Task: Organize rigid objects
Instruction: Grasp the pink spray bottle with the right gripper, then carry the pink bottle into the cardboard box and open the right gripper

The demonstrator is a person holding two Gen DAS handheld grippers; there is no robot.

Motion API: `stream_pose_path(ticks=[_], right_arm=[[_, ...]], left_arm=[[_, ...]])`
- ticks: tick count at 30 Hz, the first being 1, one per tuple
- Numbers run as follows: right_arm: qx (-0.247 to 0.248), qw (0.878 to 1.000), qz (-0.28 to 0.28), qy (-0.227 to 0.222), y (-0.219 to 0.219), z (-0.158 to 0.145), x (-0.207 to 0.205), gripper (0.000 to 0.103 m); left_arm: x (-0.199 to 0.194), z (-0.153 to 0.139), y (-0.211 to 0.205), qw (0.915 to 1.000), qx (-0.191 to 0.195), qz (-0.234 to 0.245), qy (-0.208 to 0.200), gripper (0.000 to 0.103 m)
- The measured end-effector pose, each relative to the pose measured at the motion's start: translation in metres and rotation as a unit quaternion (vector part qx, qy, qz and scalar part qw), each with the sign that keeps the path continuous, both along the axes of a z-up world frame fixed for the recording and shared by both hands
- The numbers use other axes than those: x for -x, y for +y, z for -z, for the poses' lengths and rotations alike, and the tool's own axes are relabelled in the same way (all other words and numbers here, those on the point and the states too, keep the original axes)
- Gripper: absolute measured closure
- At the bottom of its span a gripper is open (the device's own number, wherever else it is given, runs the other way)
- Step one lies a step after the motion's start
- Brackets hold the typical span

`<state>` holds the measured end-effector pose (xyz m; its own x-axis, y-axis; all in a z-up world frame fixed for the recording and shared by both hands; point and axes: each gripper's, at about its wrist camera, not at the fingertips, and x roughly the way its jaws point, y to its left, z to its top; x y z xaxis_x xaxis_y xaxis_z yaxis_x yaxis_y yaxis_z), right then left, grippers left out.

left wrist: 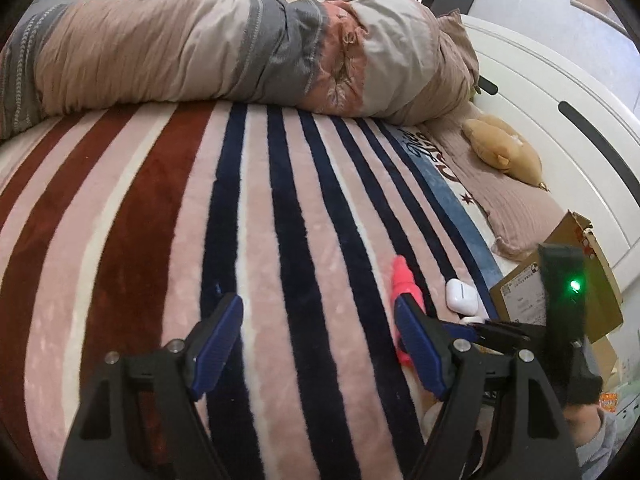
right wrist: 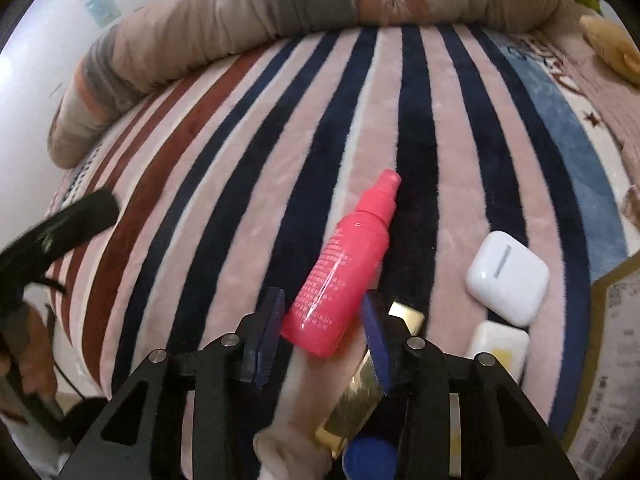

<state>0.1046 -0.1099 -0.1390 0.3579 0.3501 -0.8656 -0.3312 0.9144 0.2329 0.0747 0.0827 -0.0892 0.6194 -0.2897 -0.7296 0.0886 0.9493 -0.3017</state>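
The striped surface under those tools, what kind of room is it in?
Most likely a bedroom. The striped blanket covers a bed, with a rolled duvet along its far side, a pillow and a white headboard at one end.

Striped blanket [right wrist: 248, 184] over the bed; on it pink spray bottle [right wrist: 344, 268], white earbud case [right wrist: 506, 276], rolled duvet [left wrist: 192, 48]

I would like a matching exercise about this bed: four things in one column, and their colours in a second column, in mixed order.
Things:
1. spray bottle
2. earbud case
3. plush toy
4. cardboard box

Colours:
A. white
B. brown
C. pink
D. tan yellow

Pairs: 1-C, 2-A, 3-D, 4-B
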Motion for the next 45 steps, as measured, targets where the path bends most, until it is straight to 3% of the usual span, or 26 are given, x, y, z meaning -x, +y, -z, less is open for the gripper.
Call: stream_pose_path(ticks=[8, 12, 16, 20, 24, 27, 28, 30, 37, 41, 45], right_arm=[[0.005, 1.000, -0.010, 0.009, 0.009, 0.005, -0.014, 0.073], [0.000, 0.999, -0.027, -0.022, 0.013, -0.004, 0.000, 0.075], [-0.017, 0.997, -0.052, -0.051, 0.015, -0.023, 0.020, 0.076], [-0.035, 0.994, -0.075, -0.076, 0.019, -0.043, 0.041, 0.076], [-0.056, 0.990, -0.089, -0.098, 0.028, -0.058, 0.054, 0.076], [-0.078, 0.985, -0.104, -0.117, 0.026, -0.071, 0.068, 0.076], [-0.086, 0.983, -0.106, -0.123, 0.021, -0.077, 0.074, 0.076], [-0.094, 0.980, -0.112, -0.138, 0.017, -0.089, 0.084, 0.076], [-0.113, 0.968, -0.104, -0.198, -0.024, -0.132, 0.114, 0.076], [-0.128, 0.961, -0.077, -0.231, -0.067, -0.152, 0.129, 0.076], [-0.134, 0.956, -0.032, -0.258, -0.123, -0.169, 0.141, 0.076]], left_arm=[[-0.004, 0.007, -0.001, 0.9997, 0.014, 0.007, 0.020, 0.028], [-0.006, 0.009, 0.002, 0.9987, 0.041, 0.013, 0.027, 0.028], [-0.006, 0.010, 0.001, 0.9939, 0.095, 0.045, 0.033, 0.028], [-0.007, 0.013, -0.007, 0.9916, 0.106, 0.057, 0.046, 0.028], [-0.005, 0.011, -0.011, 0.9832, 0.158, 0.080, 0.046, 0.028], [0.001, -0.004, -0.018, 0.9797, 0.172, 0.101, 0.016, 0.042], [0.003, -0.009, -0.020, 0.9771, 0.182, 0.109, 0.009, 0.052], [0.008, -0.022, -0.025, 0.9726, 0.197, 0.123, -0.007, 0.056], [0.037, -0.101, -0.080, 0.9724, 0.128, 0.163, -0.108, 0.070], [0.048, -0.141, -0.135, 0.9634, 0.098, 0.204, -0.144, 0.075], [0.051, -0.162, -0.196, 0.9518, 0.070, 0.246, -0.169, 0.075]])
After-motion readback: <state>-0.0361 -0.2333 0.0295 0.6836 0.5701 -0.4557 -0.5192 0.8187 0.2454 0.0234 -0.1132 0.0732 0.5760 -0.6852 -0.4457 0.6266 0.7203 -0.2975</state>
